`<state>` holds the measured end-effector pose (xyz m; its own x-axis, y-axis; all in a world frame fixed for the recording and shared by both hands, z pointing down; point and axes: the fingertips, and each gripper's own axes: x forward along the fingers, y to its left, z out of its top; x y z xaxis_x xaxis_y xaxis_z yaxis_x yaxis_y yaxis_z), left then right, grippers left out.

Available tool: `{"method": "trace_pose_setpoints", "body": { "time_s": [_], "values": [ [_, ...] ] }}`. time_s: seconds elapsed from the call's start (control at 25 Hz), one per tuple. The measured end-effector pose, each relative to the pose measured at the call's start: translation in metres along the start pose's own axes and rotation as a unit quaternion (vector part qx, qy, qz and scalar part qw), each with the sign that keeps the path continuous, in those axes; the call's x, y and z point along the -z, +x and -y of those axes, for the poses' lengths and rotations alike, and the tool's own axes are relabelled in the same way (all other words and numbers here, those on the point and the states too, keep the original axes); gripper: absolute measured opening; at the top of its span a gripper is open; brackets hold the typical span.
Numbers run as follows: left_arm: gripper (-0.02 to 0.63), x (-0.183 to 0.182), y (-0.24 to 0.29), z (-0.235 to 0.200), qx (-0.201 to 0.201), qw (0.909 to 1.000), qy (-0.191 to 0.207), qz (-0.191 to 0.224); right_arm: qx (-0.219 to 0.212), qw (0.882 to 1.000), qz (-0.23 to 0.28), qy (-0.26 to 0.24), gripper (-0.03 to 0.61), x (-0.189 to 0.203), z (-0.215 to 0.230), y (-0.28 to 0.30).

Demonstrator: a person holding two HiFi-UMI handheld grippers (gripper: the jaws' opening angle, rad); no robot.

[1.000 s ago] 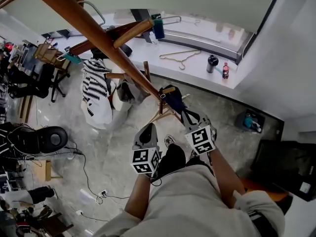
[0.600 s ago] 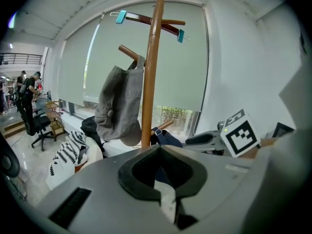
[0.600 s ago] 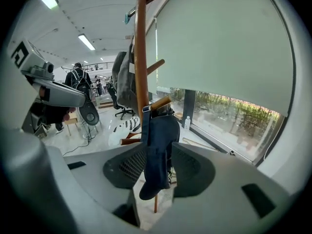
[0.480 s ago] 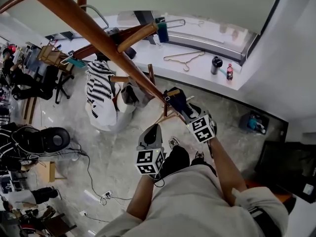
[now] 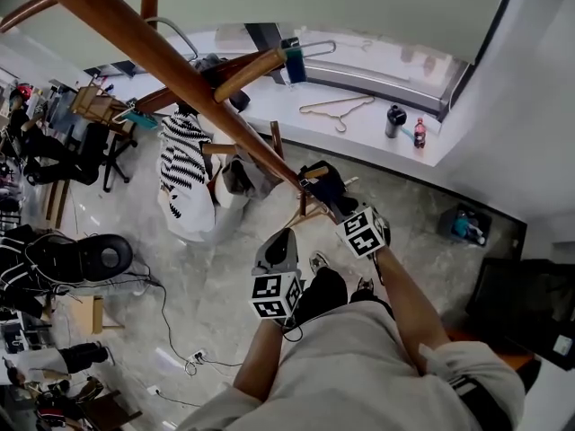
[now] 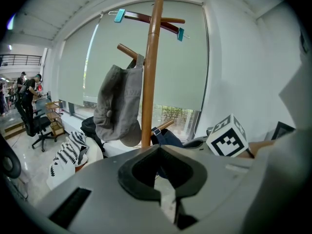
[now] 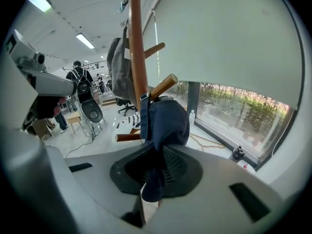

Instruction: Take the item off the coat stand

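Note:
A wooden coat stand (image 5: 180,70) rises in front of me, its pole (image 7: 137,48) close to my right gripper. A navy cap (image 5: 322,182) hangs on a low peg (image 7: 163,86). My right gripper (image 5: 331,197) reaches up to it. Its jaws are closing, and the navy cap's fabric (image 7: 165,121) hangs down between them, pinched at the tips (image 7: 150,186). My left gripper (image 5: 277,241) is held lower, beside the right one, shut and empty (image 6: 163,199). From the left gripper view the cap (image 6: 165,136) shows just right of the pole (image 6: 150,77).
A grey bag (image 6: 119,106) hangs on a higher peg, and a hanger with teal clips (image 6: 146,18) sits on top. A black-and-white striped cloth (image 5: 184,155) lies behind the stand. On the window sill (image 5: 359,142) are wire hangers and bottles (image 5: 410,129). Office chairs (image 5: 85,254) stand at the left.
My right gripper has moved a little up and closer to the peg, and the navy cap is now between its jaws. The left gripper has barely moved.

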<state>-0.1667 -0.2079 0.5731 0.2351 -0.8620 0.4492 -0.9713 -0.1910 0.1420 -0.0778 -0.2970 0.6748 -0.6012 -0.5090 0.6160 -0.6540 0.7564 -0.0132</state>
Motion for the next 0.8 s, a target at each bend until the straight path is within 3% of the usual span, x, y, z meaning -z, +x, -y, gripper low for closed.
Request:
{"method": "trace_pose_setpoints", "body": {
  "time_s": [0.36,0.8],
  "values": [
    [0.009,0.000,0.001,0.012,0.005,1.0000,0.000,0.004,0.014,0.999,0.046,-0.006,0.016,-0.014,0.003,-0.027],
    [0.011,-0.005,0.005,0.031,0.013,0.9999,0.005,0.009,0.021,0.998,0.066,-0.014,0.015,-0.020,0.008,-0.054]
  ]
}}
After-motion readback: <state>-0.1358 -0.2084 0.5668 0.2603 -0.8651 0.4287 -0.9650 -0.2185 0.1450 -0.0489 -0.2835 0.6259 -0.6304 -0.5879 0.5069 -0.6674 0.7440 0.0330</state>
